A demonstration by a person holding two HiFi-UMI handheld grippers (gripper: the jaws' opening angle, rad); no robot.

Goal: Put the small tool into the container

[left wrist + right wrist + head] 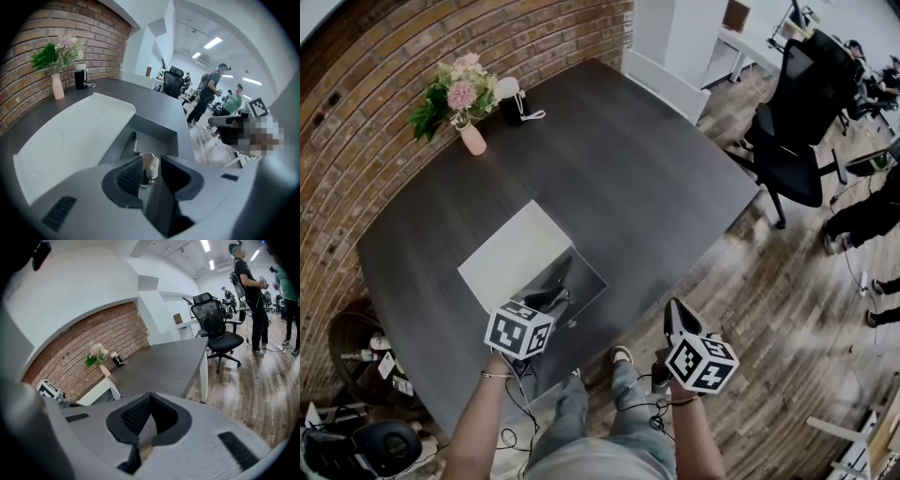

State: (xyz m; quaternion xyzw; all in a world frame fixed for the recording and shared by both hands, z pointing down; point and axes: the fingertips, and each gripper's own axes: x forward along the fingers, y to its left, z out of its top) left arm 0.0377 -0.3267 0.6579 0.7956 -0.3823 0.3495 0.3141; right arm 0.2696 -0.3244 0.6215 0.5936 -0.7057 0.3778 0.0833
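Left tool (pixel 151 160) released: jaws apart, small pale implement (pixel 149 169) between them, close against the left-hand pad, not clamped. Positioned directly above the open grey container (pixel 157 133), with white lid (pixel 70 136) lying open beside it on the dark desk (pixel 628 169). Right tool (pixel 149 397) clenched, jaws together on nothing, held past the near desk edge above the wooden floor (pixel 787 309). Vase of flowers (pixel 469 131) at the far desk corner.

Rough brick wall (pixel 356 112), matt dark tabletop (pixel 628 169), wood-plank floor (pixel 787 309), smooth white container lid (pixel 511 253)
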